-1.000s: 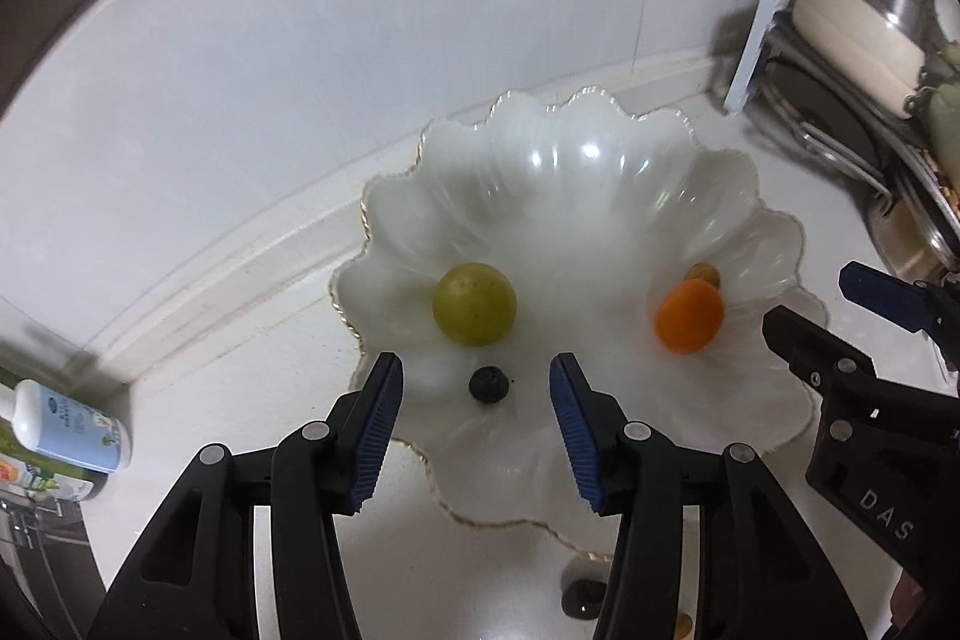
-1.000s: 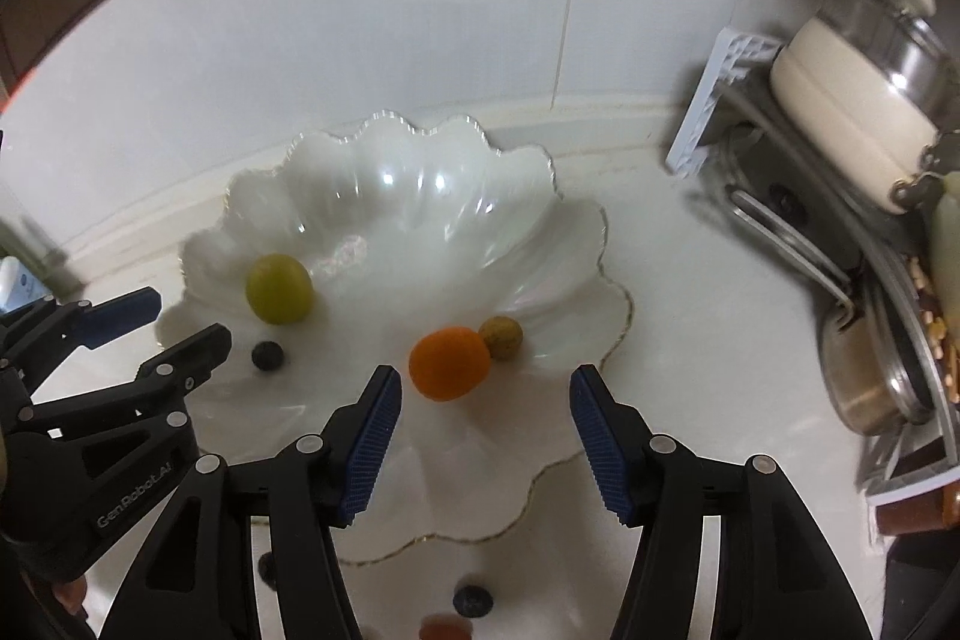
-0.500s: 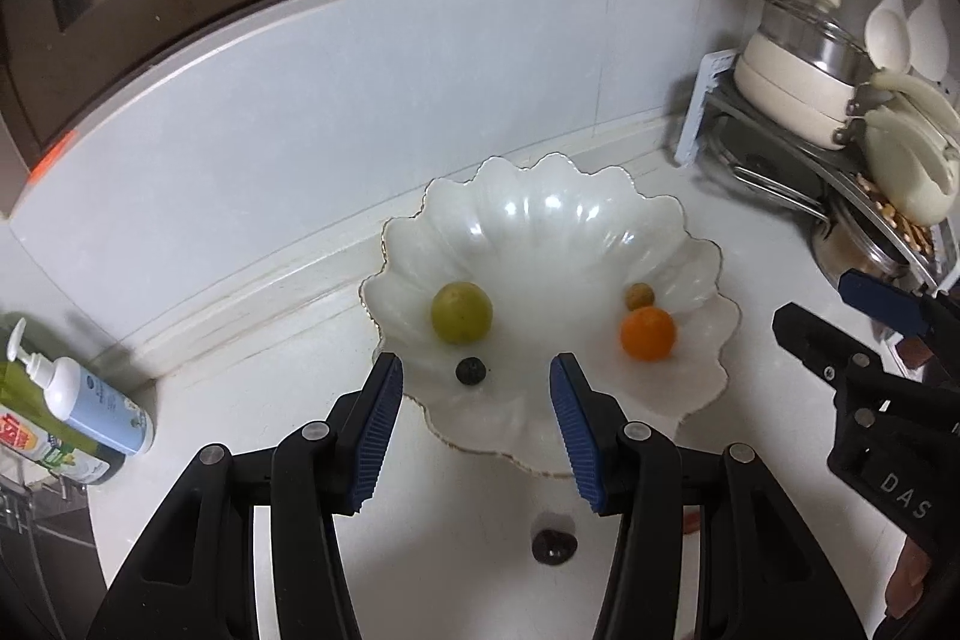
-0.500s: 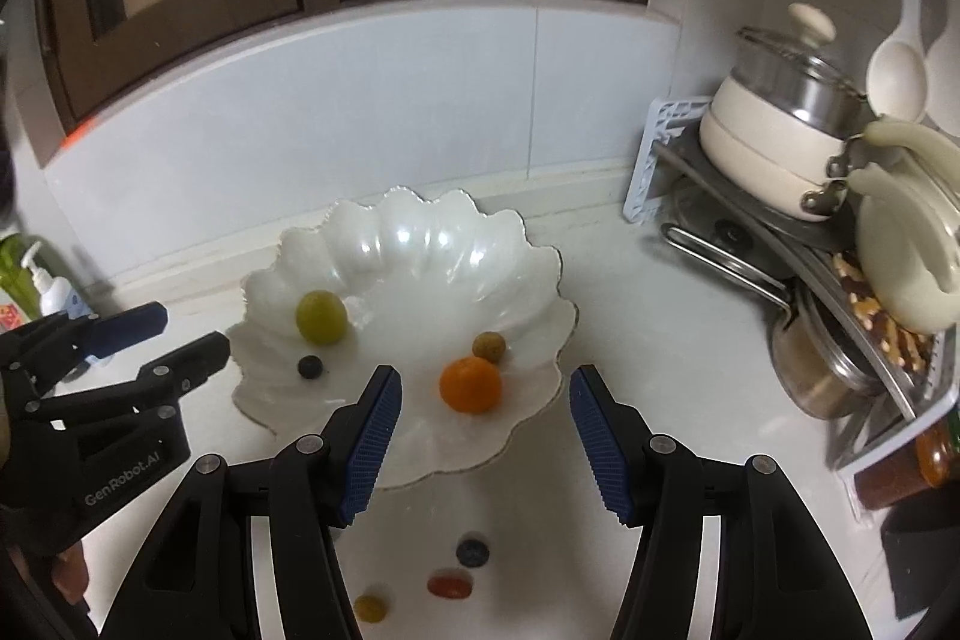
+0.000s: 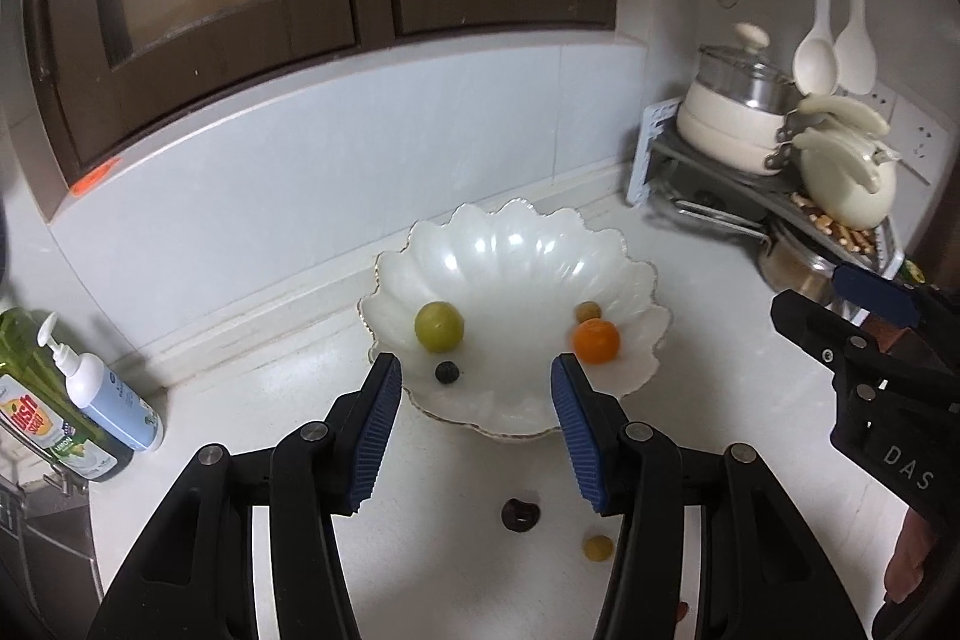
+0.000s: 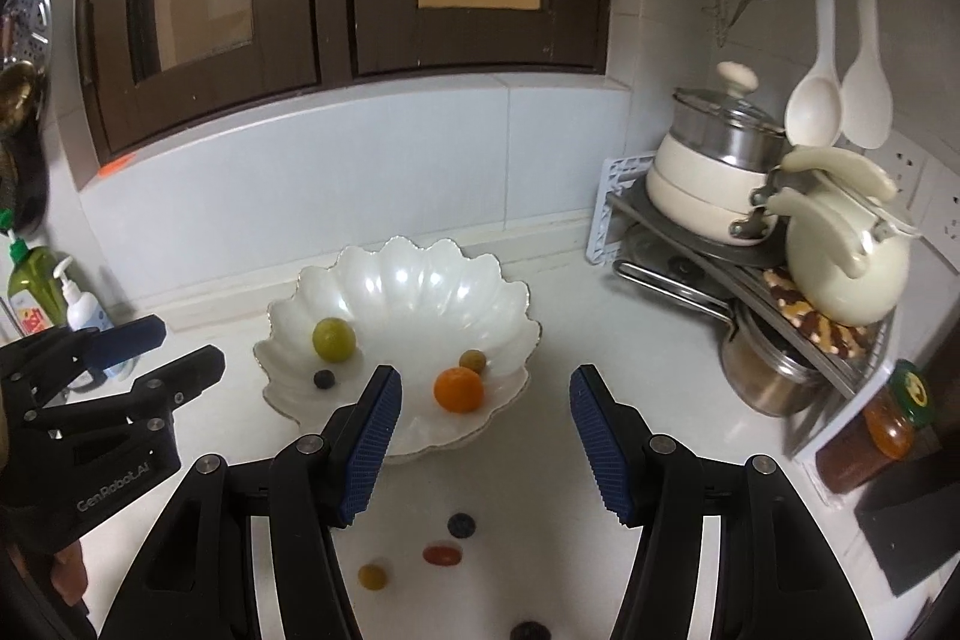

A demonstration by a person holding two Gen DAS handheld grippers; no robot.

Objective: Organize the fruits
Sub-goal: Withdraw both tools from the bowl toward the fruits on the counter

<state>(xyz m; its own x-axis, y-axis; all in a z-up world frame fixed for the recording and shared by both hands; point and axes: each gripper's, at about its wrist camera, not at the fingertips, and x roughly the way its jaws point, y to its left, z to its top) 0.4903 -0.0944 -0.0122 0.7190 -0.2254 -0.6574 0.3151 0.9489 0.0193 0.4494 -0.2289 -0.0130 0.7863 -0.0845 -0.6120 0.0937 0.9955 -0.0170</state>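
A white scalloped bowl (image 5: 516, 250) (image 6: 408, 280) stands on the white counter near the back wall. Inside it lie a green fruit (image 5: 439, 327) (image 6: 333, 339), a small dark berry (image 5: 447, 372) (image 6: 324, 379), an orange fruit (image 5: 595, 340) (image 6: 459, 388) and a small tan fruit (image 5: 587, 310) (image 6: 472, 360). Loose on the counter in front of the bowl are a dark fruit (image 5: 519, 514), a yellow one (image 5: 598, 547) (image 6: 372, 576), a blue berry (image 6: 461, 525) and a red fruit (image 6: 442, 555). My left gripper (image 5: 474, 436) and right gripper (image 6: 485, 439) both hover open above the counter, nothing between their blue pads.
Soap and dish-liquid bottles (image 5: 102, 400) stand at the left edge. A corner rack (image 6: 678, 250) at the right holds a lidded pot (image 6: 714, 160), a kettle (image 6: 840, 250) and pans. Jars (image 6: 888, 418) sit beside it. Spoons and scissors hang on the wall.
Both grippers have pulled back and risen away from the bowl, which now looks smaller and farther. Loose fruits on the counter in front have come into view. The jaws stay open.
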